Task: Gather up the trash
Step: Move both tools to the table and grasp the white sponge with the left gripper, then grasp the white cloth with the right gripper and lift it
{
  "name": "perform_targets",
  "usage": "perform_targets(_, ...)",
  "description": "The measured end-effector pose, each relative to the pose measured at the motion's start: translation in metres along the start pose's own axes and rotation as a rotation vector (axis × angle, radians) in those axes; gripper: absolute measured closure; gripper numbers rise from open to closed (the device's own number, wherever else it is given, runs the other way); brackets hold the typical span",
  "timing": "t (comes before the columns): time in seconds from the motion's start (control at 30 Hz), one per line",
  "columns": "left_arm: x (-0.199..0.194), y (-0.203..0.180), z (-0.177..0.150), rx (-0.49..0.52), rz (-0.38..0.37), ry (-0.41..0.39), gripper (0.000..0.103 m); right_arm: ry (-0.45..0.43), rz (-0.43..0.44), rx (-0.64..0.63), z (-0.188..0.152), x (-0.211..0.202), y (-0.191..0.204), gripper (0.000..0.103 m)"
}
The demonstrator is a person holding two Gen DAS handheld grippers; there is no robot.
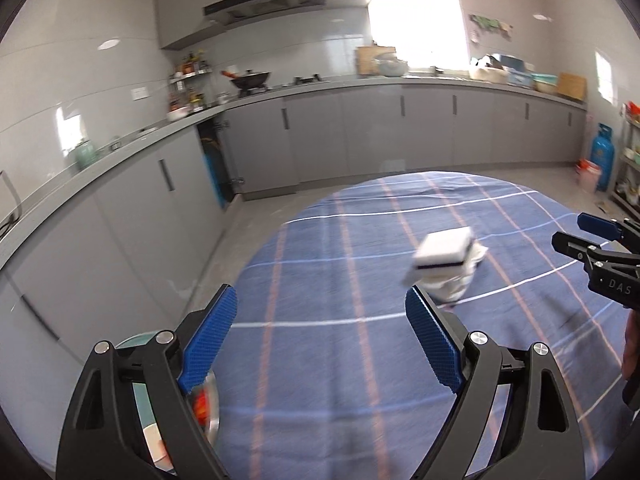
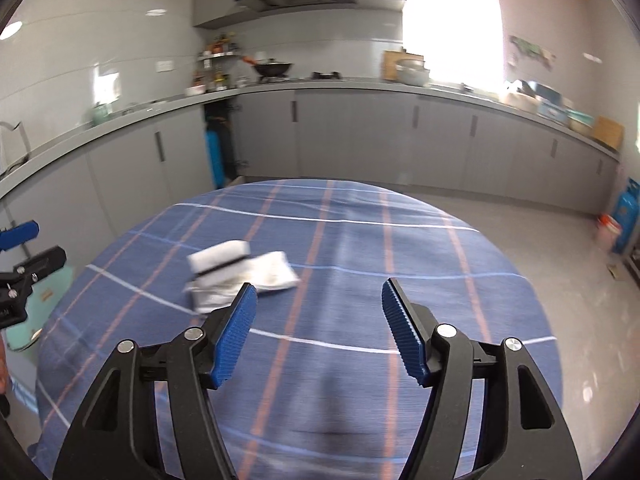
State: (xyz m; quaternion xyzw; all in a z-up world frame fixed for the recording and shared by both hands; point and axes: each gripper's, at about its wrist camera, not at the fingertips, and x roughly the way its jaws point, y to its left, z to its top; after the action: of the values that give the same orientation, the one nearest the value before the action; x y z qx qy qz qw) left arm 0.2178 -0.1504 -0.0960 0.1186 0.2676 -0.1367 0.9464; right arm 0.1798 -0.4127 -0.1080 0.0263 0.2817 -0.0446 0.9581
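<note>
- Across the round table with its blue plaid cloth (image 2: 360, 240), both grippers hang above the surface, nothing caught in either.
- Left gripper (image 1: 322, 334) stands spread wide and empty; right gripper (image 2: 319, 328) is released too, with only cloth showing between its blue ribbed pads (image 2: 236, 334).
- Target sits mid-table: a white sponge block with a dark stripe (image 2: 219, 261) lying on a crumpled white paper wad (image 2: 272, 276), the two touching.
- My read of the step: approach for the first pick. Best line looks like coming down over the pile with the pads straddling it, closing on the soft paper low near the cloth so fabric is not pinched with it, and only one gripper committing so they do not collide.
- Left view alone shows a shiny round container with red inside (image 1: 206, 400) below its left finger, likely the bin, though it is blurred.
- Right view alone shows a pale green object (image 2: 48, 300) off the table's left edge, and the pile's full outline.
</note>
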Motion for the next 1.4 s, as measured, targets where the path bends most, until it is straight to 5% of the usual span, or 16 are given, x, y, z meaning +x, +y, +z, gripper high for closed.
perform_targets(0.3, 0.049, -0.061, 0.025, 0.061, -0.087, 0.028, 0.018, 0.030, -0.107, 0.050, -0.004, 0.014, -0.041, 0.035)
perform_targets(0.67, 0.100, -0.092, 0.030, 0.089, -0.176, 0.111, 0.020, 0.024, -0.098, 0.075, -0.002, 0.017, -0.047, 0.026)
perform_targets(0.83, 0.109, -0.096, 0.026, 0.093, -0.239, 0.161, 0.063, 0.034, -0.093, 0.079, 0.000, 0.022, -0.045, 0.026)
perform_targets(1.1, 0.088, -0.078, 0.030, 0.074, -0.220, 0.108, 0.069, 0.051, -0.074, 0.087, -0.001, 0.024, -0.033, 0.026)
perform_targets(1.4, 0.042, -0.021, 0.023, 0.015, -0.105, 0.015, 0.069, 0.114, 0.019, 0.021, 0.022, 0.051, 0.024, 0.026)
